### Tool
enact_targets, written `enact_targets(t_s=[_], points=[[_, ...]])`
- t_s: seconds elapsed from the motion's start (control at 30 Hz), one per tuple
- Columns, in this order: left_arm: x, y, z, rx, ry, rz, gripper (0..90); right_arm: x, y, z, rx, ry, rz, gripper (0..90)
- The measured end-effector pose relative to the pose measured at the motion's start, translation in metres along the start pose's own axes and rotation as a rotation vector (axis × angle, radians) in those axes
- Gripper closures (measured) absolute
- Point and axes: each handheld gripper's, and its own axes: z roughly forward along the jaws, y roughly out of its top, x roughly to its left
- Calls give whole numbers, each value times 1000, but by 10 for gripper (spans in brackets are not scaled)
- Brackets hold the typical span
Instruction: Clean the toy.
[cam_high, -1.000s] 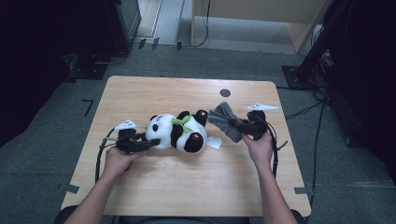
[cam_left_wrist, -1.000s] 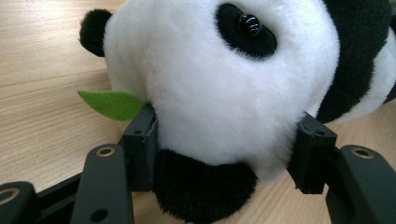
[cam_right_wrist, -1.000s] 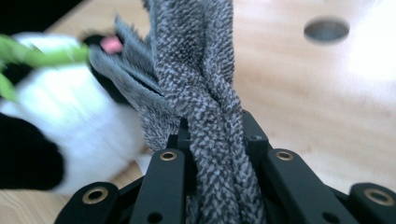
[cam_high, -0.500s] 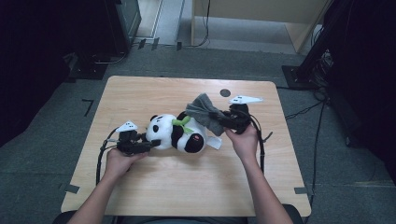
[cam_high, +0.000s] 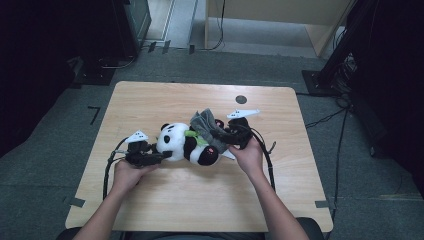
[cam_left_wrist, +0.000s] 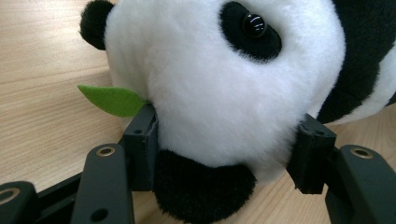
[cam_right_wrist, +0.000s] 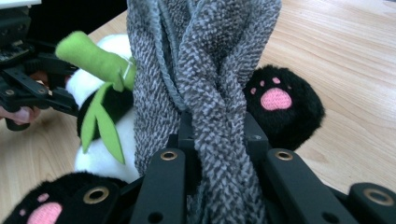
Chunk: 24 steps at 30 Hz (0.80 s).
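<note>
The left gripper is clamping its half-open fingers around the head of the toy panda, which is lying on its side near the middle of the surface. The right gripper, its fingers pinched tight on a bunched grey cloth, is holding that cloth over the panda's body. Dressing or wrapping the toy seems to be the step in hand, and next the cloth probably needs spreading or pulling along the body; its bunched folds are hiding its shape, so I cannot tell whether it is a garment.
</note>
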Motion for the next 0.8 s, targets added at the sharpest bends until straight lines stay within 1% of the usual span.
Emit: enact_targets(t_s=[0.07,0.13,0.3,0.43,0.53,0.67,0.8], points=[[0,0,0,1,0,-3,390,0,-1,0,7,-12,-13,772],[0,0,0,1,-2,-3,390,-3,-4,-1,14,-10,-17,773],[1,1,0,0,-5,-2,390,-12,-13,-3,13,3,10,773],[1,3,0,6,-8,-4,389,-17,-17,-5,28,7,31,773],[2,4,0,7,-12,-7,389,-20,-21,-5,36,0,37,772],[3,5,0,6,-16,-12,389,-26,-25,-6,66,-13,49,771],[3,6,0,8,-20,-15,389,-31,-30,-6,88,-20,71,770]])
